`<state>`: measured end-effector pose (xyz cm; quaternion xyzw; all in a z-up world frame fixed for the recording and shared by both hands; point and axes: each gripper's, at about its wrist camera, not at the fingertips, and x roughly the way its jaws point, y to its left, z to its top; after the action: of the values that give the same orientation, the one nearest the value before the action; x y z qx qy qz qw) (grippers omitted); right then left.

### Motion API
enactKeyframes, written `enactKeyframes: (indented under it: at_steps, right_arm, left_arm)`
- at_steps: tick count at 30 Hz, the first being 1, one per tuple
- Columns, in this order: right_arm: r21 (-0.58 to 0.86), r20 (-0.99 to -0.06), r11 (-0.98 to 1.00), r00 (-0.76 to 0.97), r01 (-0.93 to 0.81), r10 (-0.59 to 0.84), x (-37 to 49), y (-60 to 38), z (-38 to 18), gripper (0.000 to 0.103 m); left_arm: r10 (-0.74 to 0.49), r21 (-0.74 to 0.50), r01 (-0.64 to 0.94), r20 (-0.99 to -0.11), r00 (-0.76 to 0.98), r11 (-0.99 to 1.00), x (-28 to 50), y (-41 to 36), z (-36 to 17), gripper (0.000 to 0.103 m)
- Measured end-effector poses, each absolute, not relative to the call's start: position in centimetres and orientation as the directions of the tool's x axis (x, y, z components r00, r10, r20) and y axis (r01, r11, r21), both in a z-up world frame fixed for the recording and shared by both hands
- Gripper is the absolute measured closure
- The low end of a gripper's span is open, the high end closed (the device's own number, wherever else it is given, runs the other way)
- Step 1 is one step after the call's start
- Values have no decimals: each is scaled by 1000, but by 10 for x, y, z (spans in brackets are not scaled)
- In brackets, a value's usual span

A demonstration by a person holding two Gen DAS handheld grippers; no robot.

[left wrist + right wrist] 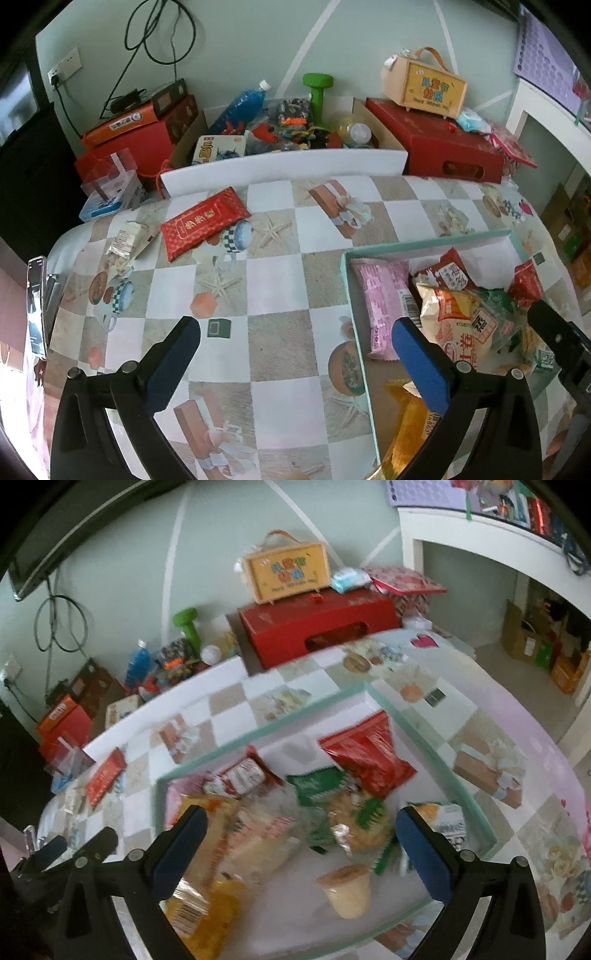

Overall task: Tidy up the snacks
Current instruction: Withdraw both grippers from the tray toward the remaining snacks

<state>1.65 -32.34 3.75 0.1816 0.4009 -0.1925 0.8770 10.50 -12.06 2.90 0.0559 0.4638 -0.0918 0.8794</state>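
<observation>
A shallow box with a teal rim (347,288) (258,731) sits on the checkered tablecloth and holds several snack packets. Among them are a pink packet (380,295), a red bag (369,753), a green packet (317,782), a yellow bag (207,915) and a small jelly cup (347,890). My left gripper (295,332) is open and empty, straddling the box's left wall. My right gripper (303,819) hangs open above the snacks, holding nothing. A red packet (205,221) and a crumpled pale wrapper (127,240) lie on the cloth to the left.
A white-fronted carton (280,170) at the back holds a blue bottle, a green dumbbell (317,92) and clutter. Red boxes flank it, and a yellow handled case (424,88) stands on the right one. A phone (37,302) stands at the left edge.
</observation>
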Motion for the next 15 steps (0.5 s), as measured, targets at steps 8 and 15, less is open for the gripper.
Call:
enactKeyframes:
  at_steps: [8, 15]
  right_arm:
    - [172, -760, 891, 632, 419, -150, 29, -297, 40, 0]
    - [125, -769, 916, 621, 382, -154, 41, -272, 37, 0]
  left_arm:
    - [-76, 3, 137, -820, 568, 991, 113, -81, 37, 0]
    - [-26, 9, 59, -819, 573, 998, 122, -42, 38, 0]
